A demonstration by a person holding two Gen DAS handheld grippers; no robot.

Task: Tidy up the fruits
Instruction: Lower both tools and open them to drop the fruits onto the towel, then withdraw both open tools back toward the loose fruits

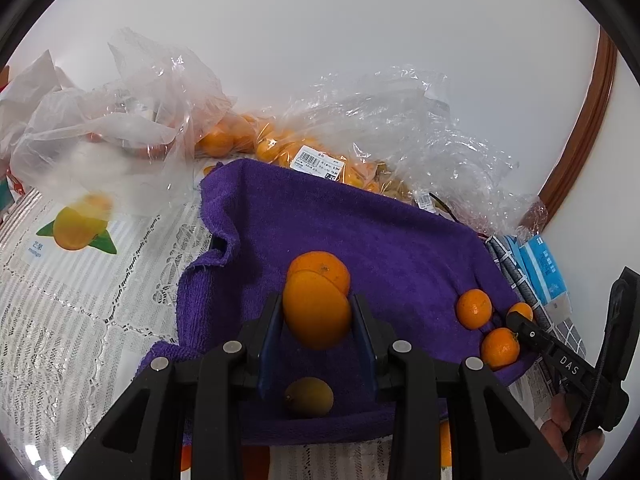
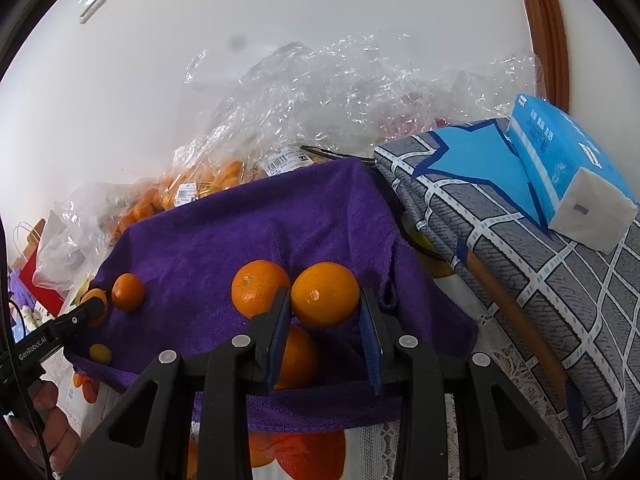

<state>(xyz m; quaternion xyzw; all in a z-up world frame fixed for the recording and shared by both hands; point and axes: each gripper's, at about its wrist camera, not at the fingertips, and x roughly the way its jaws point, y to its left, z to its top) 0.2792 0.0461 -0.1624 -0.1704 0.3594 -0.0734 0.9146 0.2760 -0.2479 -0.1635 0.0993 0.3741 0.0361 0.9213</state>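
The left hand-held gripper is clamped on an orange over the purple towel; only its view shows the mango-printed bench corner. The right hand-held gripper clamps another orange; only its view shows the tissue pack.

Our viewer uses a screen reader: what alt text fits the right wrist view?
The right tool grips an orange over a purple towel holding more oranges; bagged fruit lies behind, a blue tissue pack to the right.
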